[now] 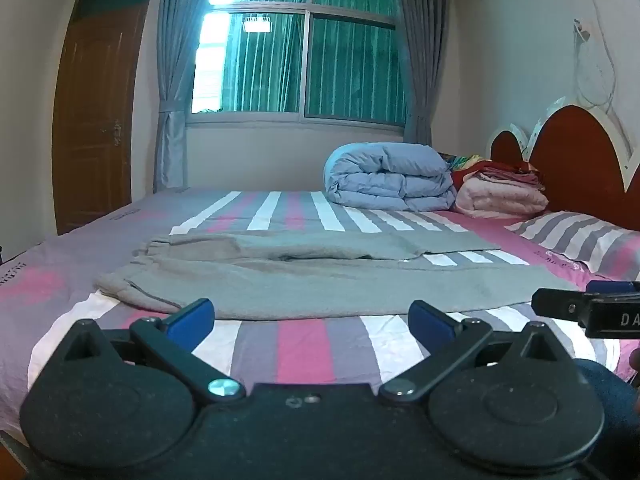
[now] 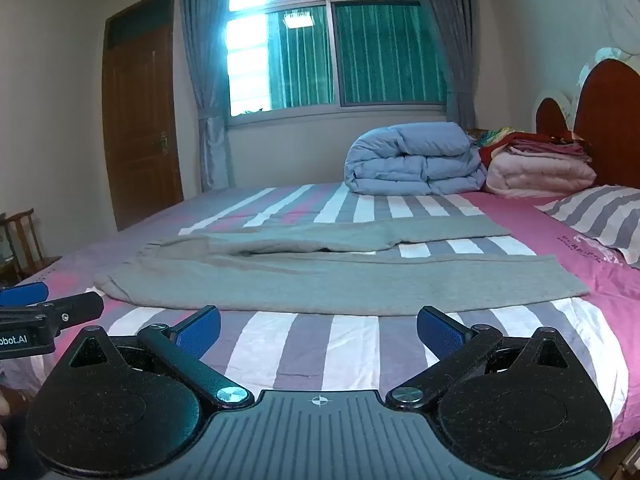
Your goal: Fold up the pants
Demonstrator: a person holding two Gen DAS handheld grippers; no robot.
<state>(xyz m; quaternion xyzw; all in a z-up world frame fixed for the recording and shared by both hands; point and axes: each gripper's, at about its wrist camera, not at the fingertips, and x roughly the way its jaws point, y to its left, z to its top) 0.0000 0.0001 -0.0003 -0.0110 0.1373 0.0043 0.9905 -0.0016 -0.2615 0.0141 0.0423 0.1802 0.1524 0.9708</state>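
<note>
Grey pants (image 1: pixel 304 280) lie flat across the striped bed, waistband to the left, two legs stretching right; the same pants (image 2: pixel 320 276) fill the middle of the right wrist view. My left gripper (image 1: pixel 312 320) hovers just short of the near leg's edge, open wide, nothing between its blue pads. My right gripper (image 2: pixel 318 330) is likewise open and empty, a little nearer than the near leg. The right gripper's finger (image 1: pixel 580 304) pokes in at the right edge of the left wrist view, and the left gripper's finger (image 2: pixel 52 310) shows at the left edge of the right wrist view.
A rolled blue quilt (image 1: pixel 390 178) and a pink folded blanket (image 1: pixel 500 196) sit at the far side of the bed (image 1: pixel 304 344) by the red headboard (image 1: pixel 580 160). A striped pillow (image 1: pixel 580 240) lies right. A wooden door (image 1: pixel 96 120), a curtained window and a wooden chair (image 2: pixel 22 240) stand beyond.
</note>
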